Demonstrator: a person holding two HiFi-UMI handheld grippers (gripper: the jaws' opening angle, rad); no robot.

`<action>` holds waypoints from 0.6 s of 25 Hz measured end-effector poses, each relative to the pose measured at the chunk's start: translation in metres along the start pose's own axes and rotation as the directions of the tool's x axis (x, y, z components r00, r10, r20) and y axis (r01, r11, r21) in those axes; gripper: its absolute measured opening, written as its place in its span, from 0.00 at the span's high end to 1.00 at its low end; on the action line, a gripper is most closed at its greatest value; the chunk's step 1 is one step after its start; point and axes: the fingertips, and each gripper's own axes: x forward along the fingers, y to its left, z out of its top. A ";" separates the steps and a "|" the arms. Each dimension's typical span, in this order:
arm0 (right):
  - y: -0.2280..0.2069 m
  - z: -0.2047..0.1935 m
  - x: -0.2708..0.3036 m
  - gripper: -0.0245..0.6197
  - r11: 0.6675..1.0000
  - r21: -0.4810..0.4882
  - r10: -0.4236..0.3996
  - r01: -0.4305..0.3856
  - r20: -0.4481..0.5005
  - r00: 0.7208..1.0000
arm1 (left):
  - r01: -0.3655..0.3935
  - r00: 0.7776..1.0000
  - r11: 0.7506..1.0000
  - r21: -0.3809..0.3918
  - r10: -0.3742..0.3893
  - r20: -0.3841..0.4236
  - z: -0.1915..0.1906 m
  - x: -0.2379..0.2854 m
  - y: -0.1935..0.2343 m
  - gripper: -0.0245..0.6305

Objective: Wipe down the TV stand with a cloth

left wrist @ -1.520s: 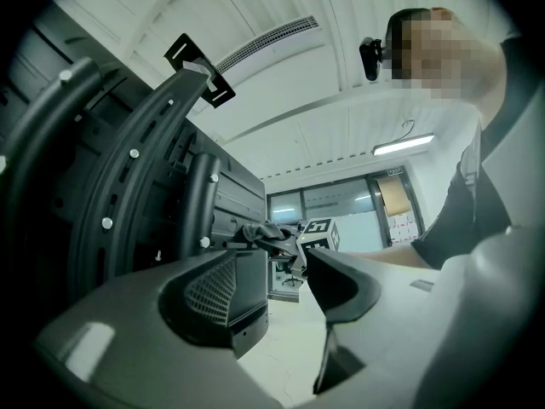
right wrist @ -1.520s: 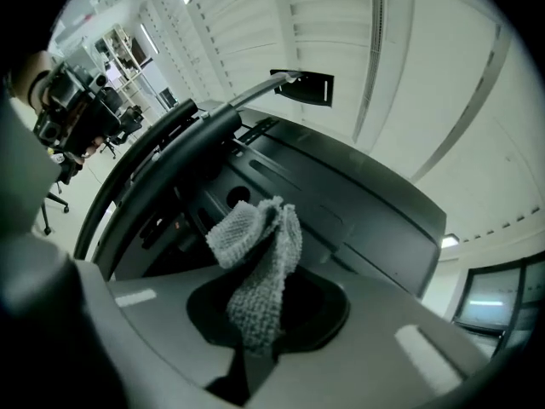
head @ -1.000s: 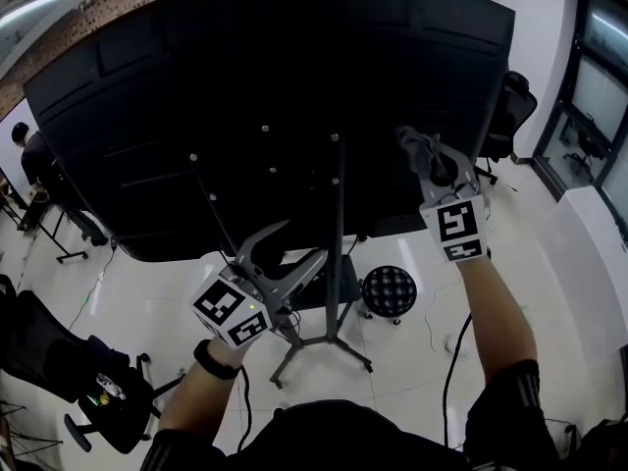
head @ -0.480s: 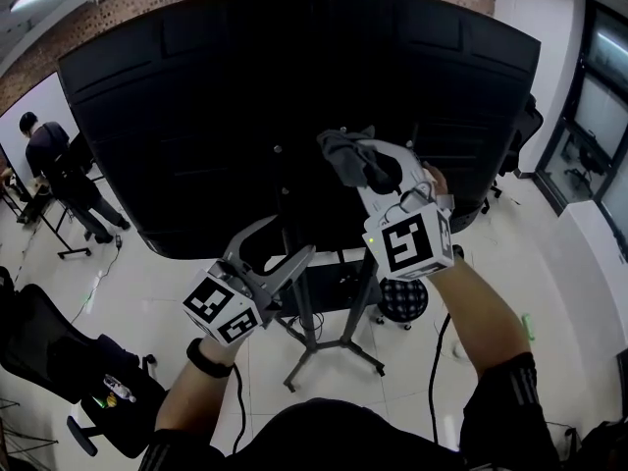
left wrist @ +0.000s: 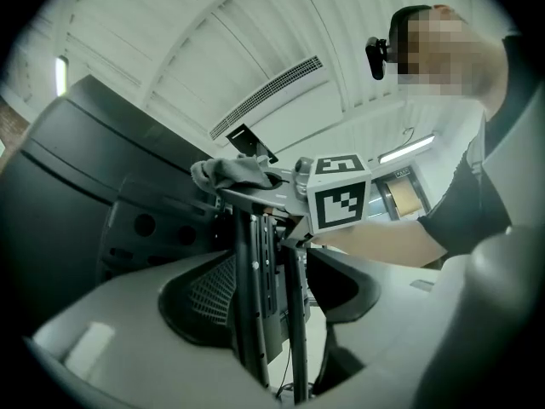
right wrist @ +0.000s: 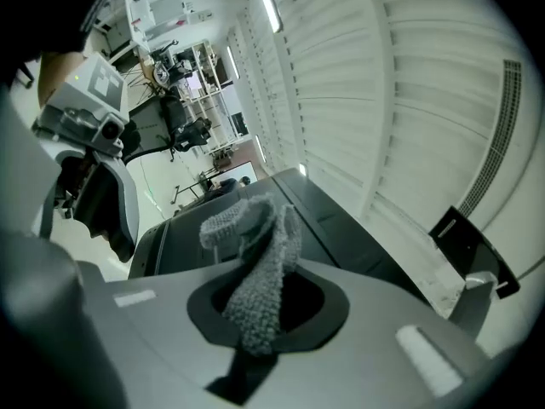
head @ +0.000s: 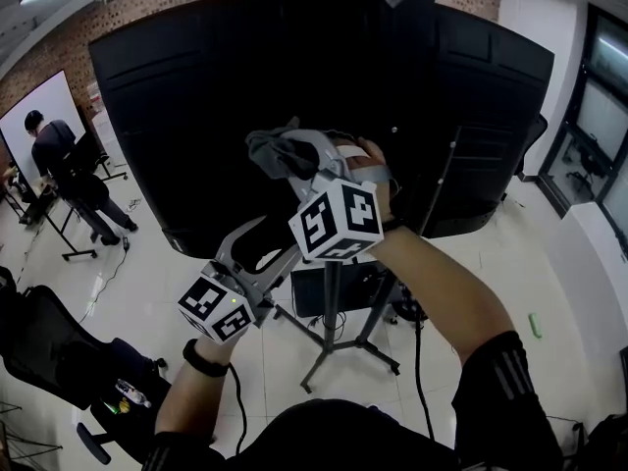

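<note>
Cloth and claw were together: the grey knitted cloth (right wrist: pixel 254 271) sat clenched between the jaws of the right gripper (right wrist: pixel 266 309), its loose end bunched up past the tips. From where I stood, that right gripper (head: pixel 294 157) was raised above the black metal TV stand (head: pixel 332 307), left of its upright post, and held the cloth (head: pixel 273 152) close to the back of the large black TV panel (head: pixel 196 96) mounted on the stand. I could not tell whether the cloth touched the panel. The left gripper (head: pixel 277 259) was lower, just left of the post, with its jaws spread apart and nothing grasped. In the left gripper view the stand's post (left wrist: pixel 255 313) rose in the gap between them.
</note>
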 end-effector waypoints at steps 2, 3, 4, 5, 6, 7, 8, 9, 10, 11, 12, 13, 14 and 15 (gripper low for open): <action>0.010 0.011 0.019 0.92 1.000 -0.022 0.018 -0.019 -0.023 1.000 | -0.012 1.000 1.000 0.001 0.012 -0.002 0.001 -0.013 0.010 0.53; 0.014 0.015 0.029 0.92 0.999 -0.035 0.025 -0.026 -0.036 0.999 | -0.020 1.000 1.000 0.001 0.020 -0.003 0.001 -0.019 0.015 0.53; 0.018 0.018 0.038 0.92 0.998 -0.050 0.031 -0.034 -0.051 0.998 | -0.027 1.000 1.000 -0.001 0.027 -0.004 0.001 -0.025 0.019 0.53; 0.023 0.021 0.046 0.92 0.997 -0.066 0.037 -0.042 -0.067 0.997 | -0.033 0.999 0.999 -0.002 0.033 -0.005 0.000 -0.031 0.024 0.53; 0.027 0.023 0.055 0.92 0.995 -0.083 0.043 -0.050 -0.082 0.996 | -0.039 0.999 0.999 -0.004 0.039 -0.006 0.000 -0.036 0.028 0.53; 0.031 0.024 0.063 0.92 0.993 -0.102 0.048 -0.058 -0.098 0.994 | -0.044 0.999 0.999 -0.006 0.044 -0.007 0.000 -0.040 0.032 0.53; 0.034 0.025 0.069 0.92 0.990 -0.123 0.050 -0.064 -0.114 0.992 | -0.048 0.999 0.999 -0.009 0.048 -0.008 -0.001 -0.045 0.035 0.53; 0.037 0.025 0.076 0.92 0.987 -0.147 0.050 -0.069 -0.130 0.990 | -0.051 0.999 0.999 -0.013 0.051 -0.008 -0.002 -0.048 0.037 0.53; 0.039 0.024 0.081 0.92 0.982 -0.173 0.046 -0.072 -0.149 0.988 | -0.051 0.999 0.999 -0.016 0.051 -0.008 -0.002 -0.051 0.039 0.53; 0.040 0.022 0.086 0.92 0.977 -0.199 0.043 -0.076 -0.170 0.985 | -0.050 0.999 0.999 -0.018 0.050 -0.008 -0.002 -0.054 0.041 0.53; 0.041 0.018 0.090 0.92 0.971 -0.223 0.040 -0.083 -0.192 0.981 | -0.048 0.999 0.999 -0.020 0.048 -0.007 -0.002 -0.056 0.042 0.53; 0.041 0.014 0.093 0.92 0.966 -0.242 0.038 -0.090 -0.214 0.976 | -0.045 0.999 0.999 -0.021 0.045 -0.006 -0.003 -0.057 0.043 0.53; 0.040 0.011 0.094 0.92 0.961 -0.259 0.035 -0.097 -0.234 0.972 | -0.042 0.999 0.999 -0.023 0.042 -0.004 -0.003 -0.057 0.044 0.53; 0.040 0.008 0.093 0.92 0.957 -0.273 0.031 -0.101 -0.250 0.968 | -0.038 0.999 0.999 -0.027 0.038 -0.003 -0.004 -0.058 0.044 0.53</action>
